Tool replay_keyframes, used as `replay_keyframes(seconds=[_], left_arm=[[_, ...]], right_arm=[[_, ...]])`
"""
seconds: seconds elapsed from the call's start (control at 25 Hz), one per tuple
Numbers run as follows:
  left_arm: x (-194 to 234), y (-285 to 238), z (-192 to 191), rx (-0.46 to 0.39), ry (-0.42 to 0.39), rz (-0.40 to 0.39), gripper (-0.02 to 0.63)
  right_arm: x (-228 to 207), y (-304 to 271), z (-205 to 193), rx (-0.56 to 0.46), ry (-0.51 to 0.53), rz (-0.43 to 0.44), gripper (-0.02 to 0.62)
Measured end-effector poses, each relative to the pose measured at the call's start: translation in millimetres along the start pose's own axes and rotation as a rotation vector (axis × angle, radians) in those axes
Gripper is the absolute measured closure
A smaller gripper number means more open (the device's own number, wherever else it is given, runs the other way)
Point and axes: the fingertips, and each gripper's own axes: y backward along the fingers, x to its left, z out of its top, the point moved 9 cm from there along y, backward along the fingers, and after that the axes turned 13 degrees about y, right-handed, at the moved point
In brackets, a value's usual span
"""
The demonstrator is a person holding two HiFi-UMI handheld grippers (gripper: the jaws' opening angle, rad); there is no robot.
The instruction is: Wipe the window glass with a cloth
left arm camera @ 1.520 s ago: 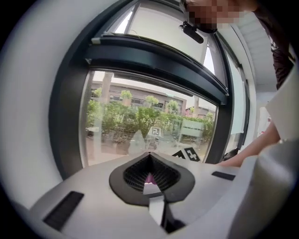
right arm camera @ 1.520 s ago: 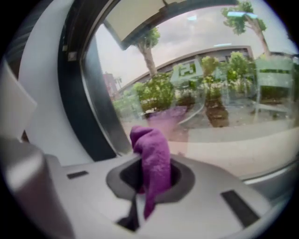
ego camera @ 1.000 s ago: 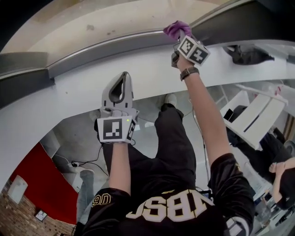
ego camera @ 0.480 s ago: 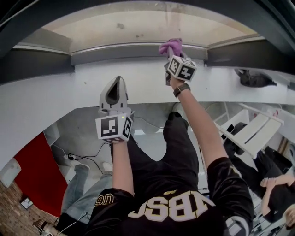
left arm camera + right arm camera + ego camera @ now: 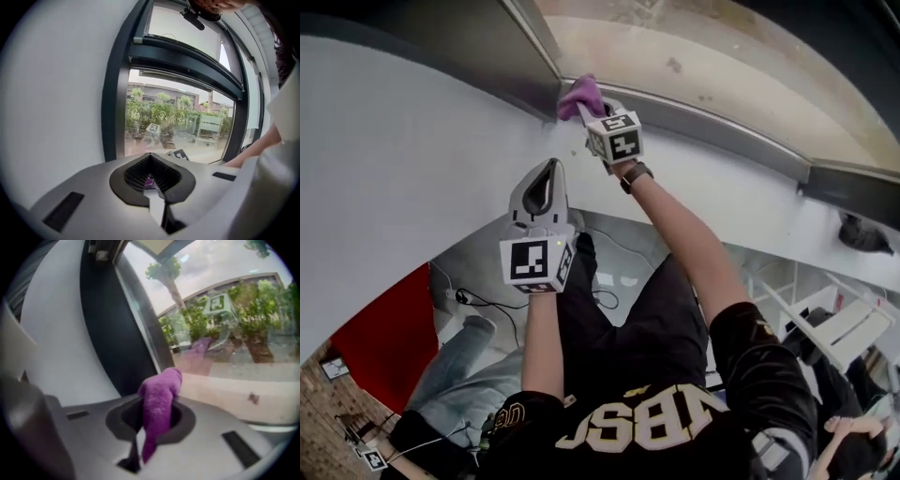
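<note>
Cloth [image 5: 157,401] sits clenched in my right gripper [image 5: 152,420], a purple strip with its long axis running along the jaws and out toward the window. Its thick folded end rises past the jaw tips and bends right, pointing at the lower left corner of the window glass [image 5: 225,324], while a thin tail hangs back on the near side over the gripper body. From the head view, the cloth [image 5: 579,97] bunches at the far tip of the right gripper [image 5: 586,111], right where the dark frame [image 5: 525,56] meets the window glass [image 5: 694,56]. I cannot tell whether the fabric presses on the pane or only on the dark frame [image 5: 117,333] beside it. My left gripper [image 5: 542,187] hangs nearer and to the left, in front of the white wall [image 5: 394,169], well apart from the cloth, with its jaw tips met. In its own view the left gripper [image 5: 151,178] has its jaws closed together, and a small purple fleck [image 5: 149,181] shows in the dark gap between them, too small for me to make out. Beyond it the window glass [image 5: 173,126] is crossed by the dark frame [image 5: 115,93], and the pane's right edge is cut off behind a pale sleeve [image 5: 281,117].
</note>
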Motion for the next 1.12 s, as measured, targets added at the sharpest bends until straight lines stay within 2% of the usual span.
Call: replay_keyframes(seconds=[0.08, 0.16, 0.28, 0.44, 0.56, 0.68, 0.8, 0.88, 1.0, 1.08, 1.12], left_arm=[[18, 10, -1, -0.003, 0.005, 0.016, 0.588], [29, 16, -4, 0.001, 0.009, 0.023, 0.588], [34, 19, -8, 0.013, 0.015, 0.023, 0.588], [13, 15, -17, 0.036, 0.054, 0.015, 0.588], [-30, -3, -26, 0.059, 0.073, -0.044, 0.588], [-89, -25, -40, 0.084, 0.06, -0.116, 0.588], [-157, -45, -56, 0.097, 0.054, -0.192, 0.588], [-205, -58, -71, 0.111, 0.052, -0.252, 0.588], [-270, -70, -99, 0.154, 0.037, -0.329, 0.588], [-303, -74, -114, 0.179, 0.021, -0.363, 0.588], [-316, -75, -120, 0.188, 0.015, -0.374, 0.588]], right_arm=[[20, -35, 6, 0.035, 0.108, 0.029, 0.558], [24, -56, 6, 0.063, 0.154, 0.02, 0.558], [1, -54, -5, 0.089, 0.094, -0.052, 0.558], [-56, 3, -41, 0.137, -0.005, -0.182, 0.558], [-113, 74, -71, 0.167, -0.085, -0.289, 0.558], [-173, 155, -105, 0.169, -0.162, -0.384, 0.558], [-234, 244, -147, 0.159, -0.295, -0.501, 0.558], [-275, 309, -180, 0.151, -0.404, -0.613, 0.558], [-324, 400, -228, 0.078, -0.606, -0.787, 0.558], [-345, 442, -248, 0.005, -0.708, -0.856, 0.558], [-351, 456, -254, -0.014, -0.723, -0.872, 0.558]])
